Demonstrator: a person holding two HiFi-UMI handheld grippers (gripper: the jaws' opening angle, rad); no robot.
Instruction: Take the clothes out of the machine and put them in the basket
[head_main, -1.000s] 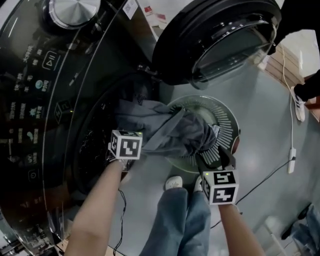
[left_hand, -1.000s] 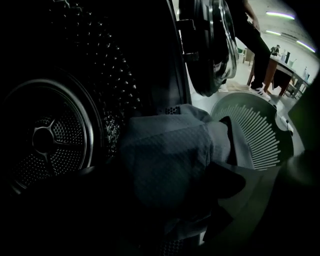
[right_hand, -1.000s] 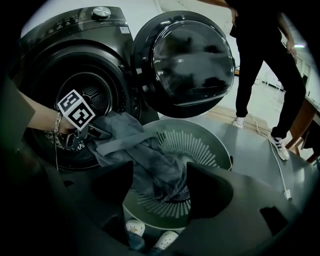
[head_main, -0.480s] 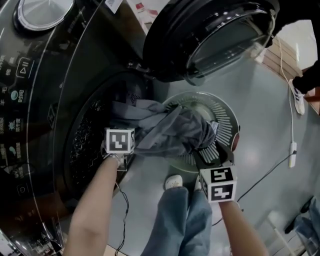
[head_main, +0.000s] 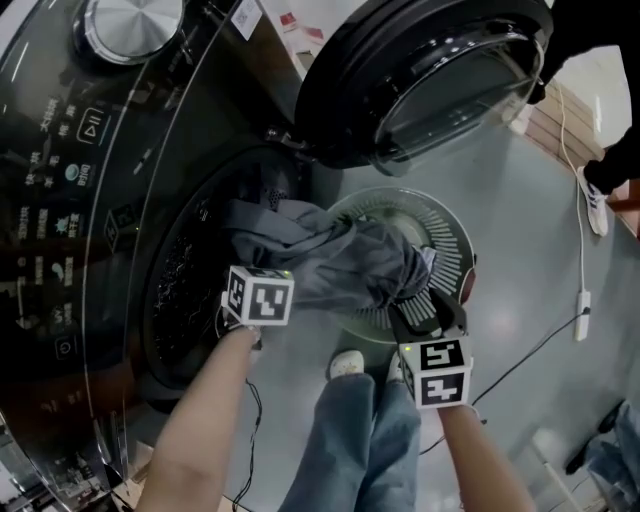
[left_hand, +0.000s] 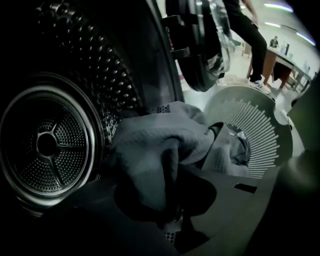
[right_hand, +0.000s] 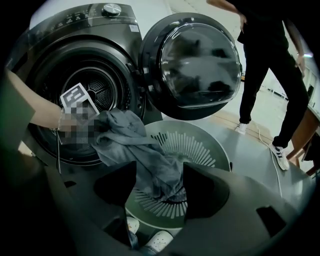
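Fingers of left gripper just closed on garment.

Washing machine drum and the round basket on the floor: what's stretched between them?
A grey garment bridges the gap, running from the drum opening over to the basket. The head view shows it best, the right gripper view too.

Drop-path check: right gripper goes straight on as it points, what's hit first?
The grey garment, already between the right gripper's jaws, which have just been closing; behind it, probably the basket.
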